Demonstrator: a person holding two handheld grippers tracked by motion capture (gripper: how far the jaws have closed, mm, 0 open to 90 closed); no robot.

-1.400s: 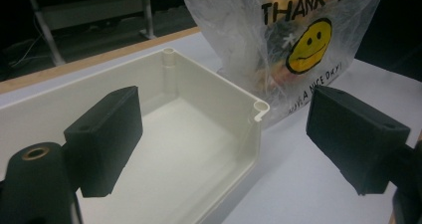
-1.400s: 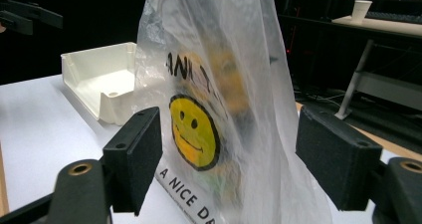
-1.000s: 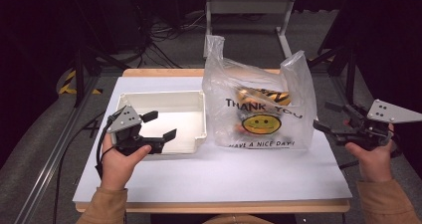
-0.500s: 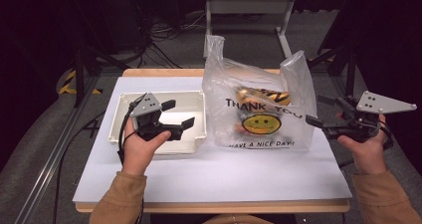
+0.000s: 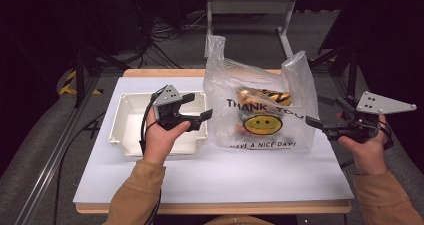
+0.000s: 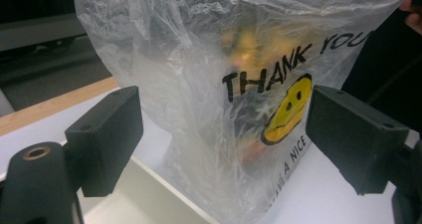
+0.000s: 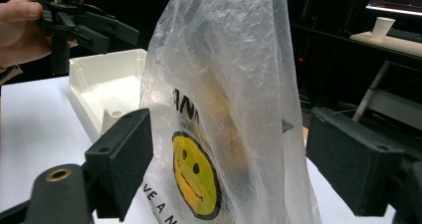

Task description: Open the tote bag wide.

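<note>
Your bag point(image 5: 260, 110): thin crinkled glossy clear plastic | tray point(image 5: 131, 130): smooth cream plastic | bench point(image 5: 225, 177): matt white, wood edge

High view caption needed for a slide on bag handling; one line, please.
Two open hand-held grippers, left gripper and right gripper, flank a smiley-face plastic bag beside a white tray.

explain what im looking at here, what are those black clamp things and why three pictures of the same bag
A person sits at a white table with a hand-held tool in each hand: the left gripper and the right gripper. Each has two black jaws that pinch things. The high view looks down from above. The other two pictures come from cameras riding on each gripper, looking out between its own jaws. On the table stand a clear plastic bag printed with a smiley face, something yellowish inside, and a white tray. Both grippers are open and point at the bag from either side. Nothing is held.
</note>
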